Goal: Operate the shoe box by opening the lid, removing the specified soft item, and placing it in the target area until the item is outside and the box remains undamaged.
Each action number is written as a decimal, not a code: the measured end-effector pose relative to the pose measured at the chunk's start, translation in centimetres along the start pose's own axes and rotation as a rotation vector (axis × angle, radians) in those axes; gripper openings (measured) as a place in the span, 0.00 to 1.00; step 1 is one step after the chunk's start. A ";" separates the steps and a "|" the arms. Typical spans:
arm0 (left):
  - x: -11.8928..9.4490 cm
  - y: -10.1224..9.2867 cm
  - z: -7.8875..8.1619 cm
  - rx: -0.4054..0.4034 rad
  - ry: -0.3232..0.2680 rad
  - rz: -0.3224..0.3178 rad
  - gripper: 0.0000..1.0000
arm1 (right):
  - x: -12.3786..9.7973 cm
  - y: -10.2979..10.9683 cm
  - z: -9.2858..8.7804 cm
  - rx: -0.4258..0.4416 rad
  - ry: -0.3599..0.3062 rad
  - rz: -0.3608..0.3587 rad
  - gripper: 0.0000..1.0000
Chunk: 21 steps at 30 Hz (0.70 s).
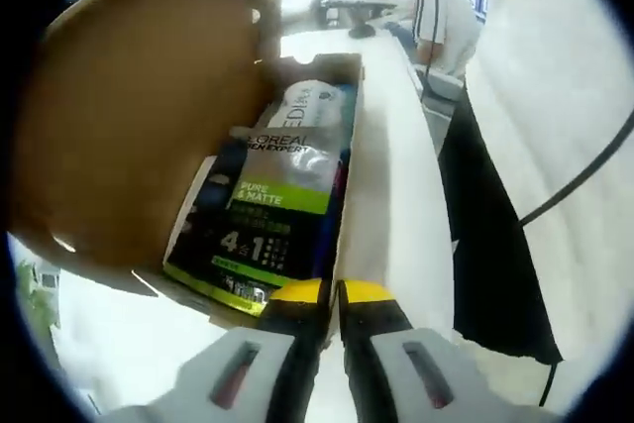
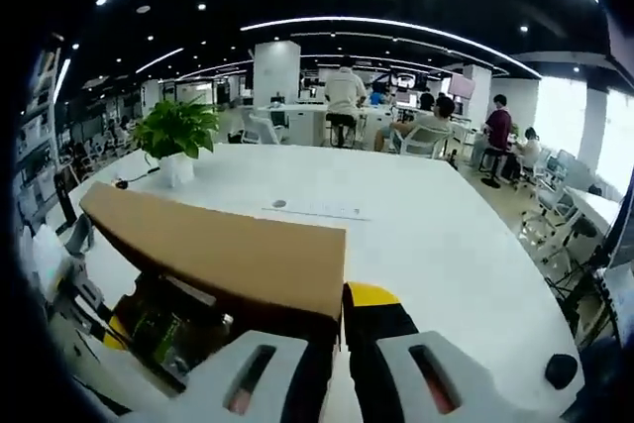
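The brown cardboard shoe box lies on a white table with its lid swung up to the left. Inside it lie a dark and green L'Oreal Men Expert pack and, behind that, a white soft pack. My left gripper is at the box's near corner, its yellow-tipped jaws nearly together on the side wall's edge. In the right gripper view the lid stands up in front of me. My right gripper is shut on its edge, and the green pack shows under it.
The white table stretches far ahead. A potted plant stands at its far left. Several people sit and stand at desks behind. A person in a white shirt is nearby, and a black cable crosses a white surface.
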<state>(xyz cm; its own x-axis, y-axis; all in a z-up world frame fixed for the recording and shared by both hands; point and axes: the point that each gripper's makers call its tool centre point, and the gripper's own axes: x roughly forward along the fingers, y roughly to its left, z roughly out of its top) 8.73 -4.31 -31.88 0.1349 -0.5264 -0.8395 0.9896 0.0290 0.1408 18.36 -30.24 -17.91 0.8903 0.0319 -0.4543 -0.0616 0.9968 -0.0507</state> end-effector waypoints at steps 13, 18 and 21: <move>0.7 -0.5 -0.2 0.018 0.025 -0.065 0.01 | 1.4 -0.4 1.3 -0.050 -0.083 -0.027 0.00; 0.8 -0.4 -0.2 0.003 0.016 -0.066 0.01 | 1.7 -0.5 1.4 0.001 -0.069 -0.007 0.00; 0.8 -0.4 -0.2 -0.017 0.031 -0.062 0.02 | 1.6 -0.3 1.3 -0.081 -0.057 -0.021 0.00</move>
<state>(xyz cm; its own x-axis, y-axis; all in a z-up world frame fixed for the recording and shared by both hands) 8.45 -4.60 -32.72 0.0749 -0.5007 -0.8624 0.9968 0.0119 0.0796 20.39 -30.38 -17.46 0.9157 0.0175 -0.4015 -0.0771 0.9881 -0.1328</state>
